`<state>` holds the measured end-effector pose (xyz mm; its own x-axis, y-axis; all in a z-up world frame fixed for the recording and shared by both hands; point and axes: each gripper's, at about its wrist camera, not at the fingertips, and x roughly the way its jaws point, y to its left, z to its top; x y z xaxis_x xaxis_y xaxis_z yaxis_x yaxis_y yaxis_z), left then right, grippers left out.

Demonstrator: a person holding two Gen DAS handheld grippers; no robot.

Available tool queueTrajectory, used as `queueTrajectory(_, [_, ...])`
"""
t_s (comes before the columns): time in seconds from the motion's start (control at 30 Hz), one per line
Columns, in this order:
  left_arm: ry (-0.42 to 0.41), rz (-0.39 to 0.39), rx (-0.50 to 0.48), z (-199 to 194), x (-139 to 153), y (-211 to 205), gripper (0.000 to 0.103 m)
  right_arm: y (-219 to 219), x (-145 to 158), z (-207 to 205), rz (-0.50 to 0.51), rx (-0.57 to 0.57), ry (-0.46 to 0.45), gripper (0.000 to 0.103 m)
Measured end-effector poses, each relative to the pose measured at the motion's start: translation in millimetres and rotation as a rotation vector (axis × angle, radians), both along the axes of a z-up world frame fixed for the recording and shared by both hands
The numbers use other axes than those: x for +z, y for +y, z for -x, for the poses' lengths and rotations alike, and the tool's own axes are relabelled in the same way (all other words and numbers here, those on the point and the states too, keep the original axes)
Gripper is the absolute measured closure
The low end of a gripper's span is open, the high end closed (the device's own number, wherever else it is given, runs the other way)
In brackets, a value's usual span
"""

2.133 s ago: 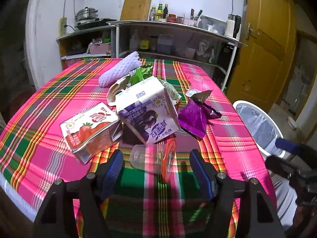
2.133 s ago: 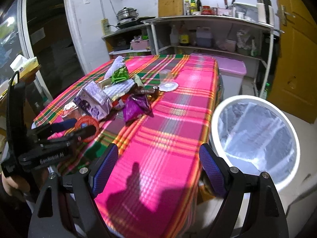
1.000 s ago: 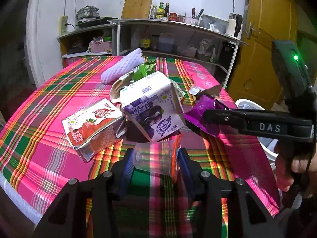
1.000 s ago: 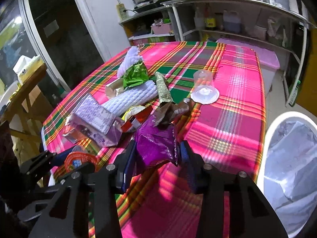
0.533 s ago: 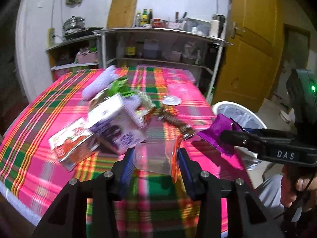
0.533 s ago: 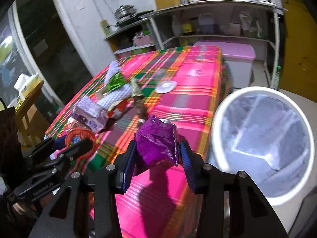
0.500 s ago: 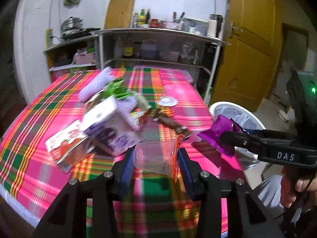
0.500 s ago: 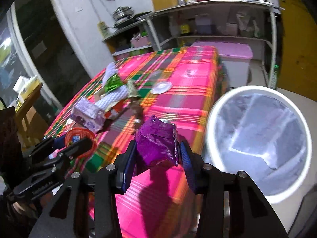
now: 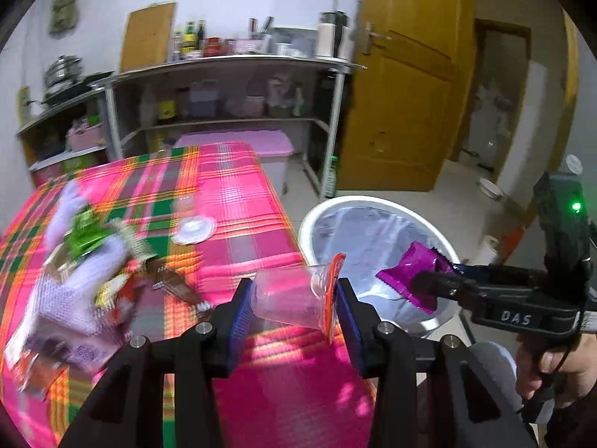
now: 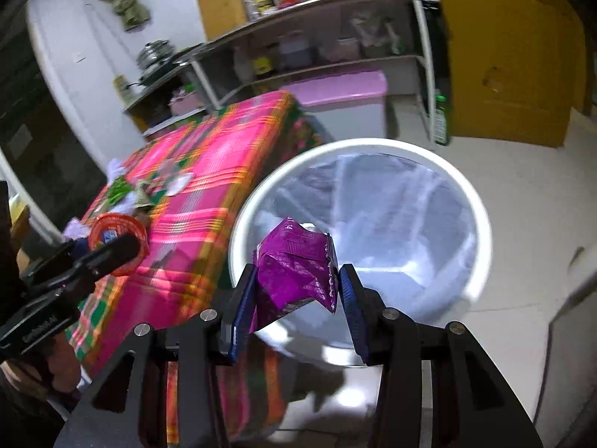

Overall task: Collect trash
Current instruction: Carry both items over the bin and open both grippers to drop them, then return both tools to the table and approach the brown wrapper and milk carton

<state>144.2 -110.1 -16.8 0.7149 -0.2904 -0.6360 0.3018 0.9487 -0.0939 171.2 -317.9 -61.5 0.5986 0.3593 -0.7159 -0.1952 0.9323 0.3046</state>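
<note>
My left gripper (image 9: 294, 306) is shut on a clear plastic cup (image 9: 287, 300) with an orange-red lid, held above the table's right edge. It also shows in the right wrist view (image 10: 115, 244). My right gripper (image 10: 298, 295) is shut on a crumpled purple wrapper (image 10: 296, 267) and holds it over the near rim of the white trash bin (image 10: 481, 224) lined with a clear bag. In the left wrist view the purple wrapper (image 9: 408, 270) hangs over the bin (image 9: 317, 212).
The table with a pink plaid cloth (image 9: 231, 194) holds more trash: white foam netting (image 9: 74, 291), a green wrapper (image 9: 84, 231), a brown wrapper (image 9: 171, 283), a clear lid (image 9: 194, 229). Shelves (image 9: 224, 86) and a yellow door (image 9: 406, 86) stand behind.
Both grippers have swung right, away from the trash pile toward the bin. The purple wrapper is now over the bin and the cup is at the table's right edge.
</note>
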Motion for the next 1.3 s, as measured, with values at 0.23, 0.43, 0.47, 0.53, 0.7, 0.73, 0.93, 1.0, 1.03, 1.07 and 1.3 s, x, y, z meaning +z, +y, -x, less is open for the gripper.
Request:
queueTrajectory(0.23, [0.047, -0.001, -0.117, -30, -13, -43, 0.059, -31, -17, -7, 0.019, -0.071, 0.041, 0.057])
queueTrajectory(0.43, [0.106, -0.001, -0.187, -50, -28, -70, 0.058, -48, -29, -11, 0.027, -0.103, 0.072, 0.056])
queueTrajectory(0.47, [0.112, -0.002, -0.194, -52, -30, -73, 0.058, -50, -31, -11, 0.028, -0.105, 0.072, 0.054])
queueTrajectory(0.53, [0.125, -0.011, -0.205, -57, -34, -78, 0.058, -52, -32, -12, 0.029, -0.111, 0.071, 0.049])
queueTrajectory(0.7, [0.156, 0.012, -0.212, -62, -40, -81, 0.052, -53, -29, -9, 0.036, -0.110, 0.059, 0.048])
queueTrajectory(0.73, [0.156, 0.016, -0.209, -62, -40, -81, 0.052, -53, -28, -9, 0.036, -0.109, 0.055, 0.048])
queueTrajectory(0.93, [0.142, 0.027, -0.187, -57, -34, -75, 0.051, -53, -15, 0, 0.034, -0.106, 0.015, 0.048])
queueTrajectory(1.0, [0.129, 0.027, -0.177, -52, -30, -73, 0.051, -50, -8, 4, 0.034, -0.103, -0.001, 0.048])
queueTrajectory(1.03, [0.119, 0.029, -0.170, -49, -27, -70, 0.051, -49, -5, 7, 0.032, -0.100, -0.010, 0.048])
queueTrajectory(1.07, [0.109, 0.032, -0.160, -46, -24, -68, 0.051, -47, -2, 9, 0.030, -0.101, -0.015, 0.048])
queueTrajectory(1.3, [0.049, 0.033, -0.105, -20, -3, -46, 0.051, -24, 20, 27, 0.036, -0.062, -0.074, 0.048])
